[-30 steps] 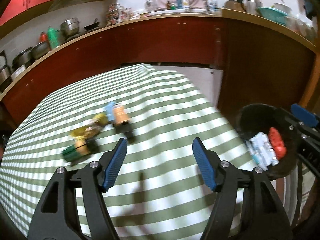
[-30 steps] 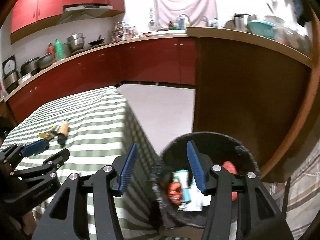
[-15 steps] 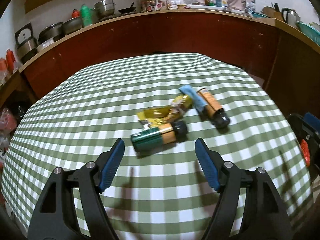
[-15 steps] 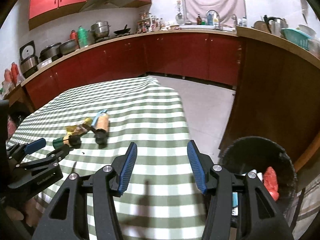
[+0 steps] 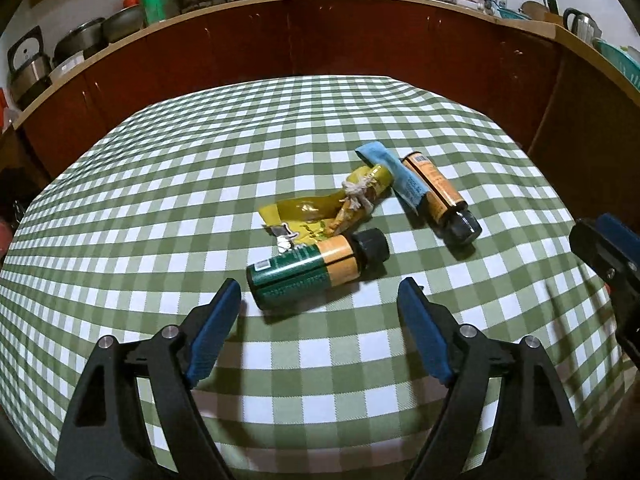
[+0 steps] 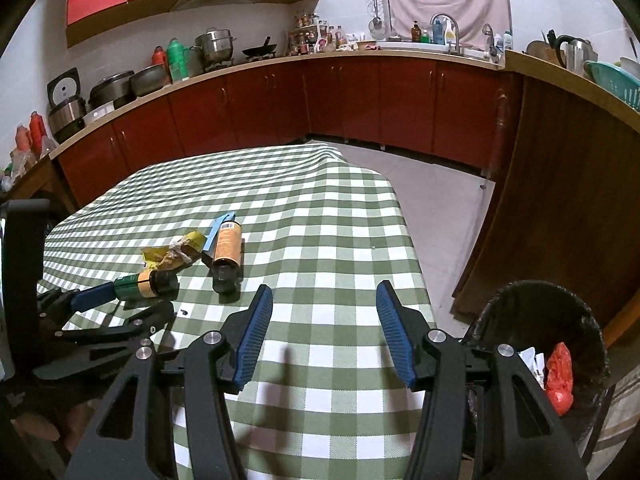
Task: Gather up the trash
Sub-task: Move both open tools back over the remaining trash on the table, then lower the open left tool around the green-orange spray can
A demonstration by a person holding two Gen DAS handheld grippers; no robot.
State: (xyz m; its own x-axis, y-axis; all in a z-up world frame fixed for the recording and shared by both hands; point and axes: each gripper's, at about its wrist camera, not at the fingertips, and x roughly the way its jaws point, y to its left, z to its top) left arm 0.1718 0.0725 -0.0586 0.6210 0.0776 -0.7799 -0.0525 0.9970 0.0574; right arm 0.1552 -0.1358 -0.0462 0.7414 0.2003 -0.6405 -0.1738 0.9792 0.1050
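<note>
On the green checked tablecloth (image 5: pixel 160 184) lies a pile of trash: a green and orange bottle (image 5: pixel 316 268) with a black cap, a crumpled yellow wrapper (image 5: pixel 332 208), a blue wrapper (image 5: pixel 400 176) and an orange-labelled dark bottle (image 5: pixel 440 200). My left gripper (image 5: pixel 320 308) is open and empty, just short of the green bottle. My right gripper (image 6: pixel 324 320) is open and empty over the table's right part; the pile (image 6: pixel 188 256) lies to its far left. A black bin (image 6: pixel 560 332) with trash inside stands right of the table.
Dark red cabinets (image 6: pixel 360 100) with a cluttered counter run around the room. A wooden panel (image 6: pixel 560 184) stands behind the bin. Grey floor (image 6: pixel 436 192) lies between table and cabinets. The right gripper's tip shows at the right edge of the left wrist view (image 5: pixel 608 252).
Both grippers swung left from the bin toward the table. The left one moved closer to the green bottle. Both stayed open.
</note>
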